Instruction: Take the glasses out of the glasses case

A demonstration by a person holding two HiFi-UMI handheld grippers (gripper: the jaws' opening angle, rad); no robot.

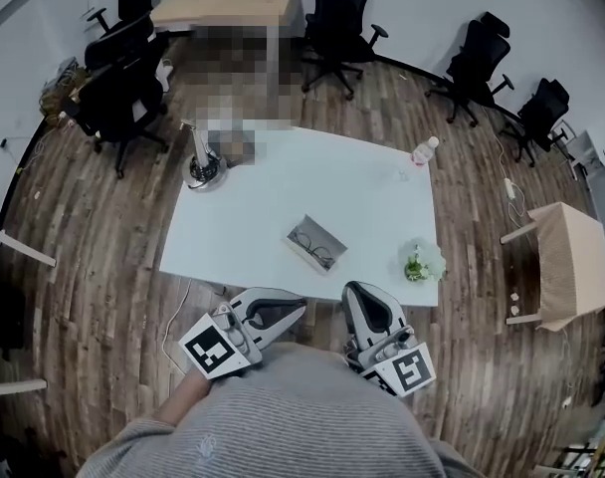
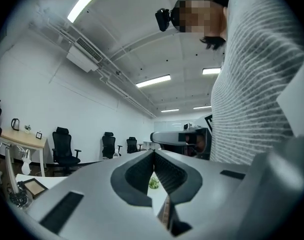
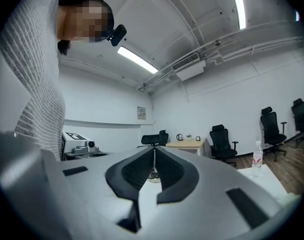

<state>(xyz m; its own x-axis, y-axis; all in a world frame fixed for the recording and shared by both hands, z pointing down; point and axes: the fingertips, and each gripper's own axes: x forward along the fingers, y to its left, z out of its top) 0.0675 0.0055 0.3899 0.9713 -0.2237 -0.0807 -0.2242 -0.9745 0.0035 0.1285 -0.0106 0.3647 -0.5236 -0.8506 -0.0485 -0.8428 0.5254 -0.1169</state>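
We hold grey left gripper [image 1: 295, 309] and right gripper [image 1: 356, 292] level by our torso | jaws pressed together, empty | open grey rectangular glasses case [image 1: 328, 231], dark-rimmed glasses [image 1: 310, 244] inside, ahead of both jaw tips, well apart

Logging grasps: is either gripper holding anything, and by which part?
Nothing held. Left gripper and right gripper are both shut and empty; the dark-framed glasses lie untouched in their open grey case.

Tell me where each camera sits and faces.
Head view: on the head, facing steeply down at table and case; left hand-held gripper, right hand-held gripper, sweater.
Left gripper view: on the left one, level, towards chairs; shut jaws, sweater.
Right gripper view: on the right one, level, towards a desk; shut jaws, sweater.
Shared: each gripper view shows the other one.
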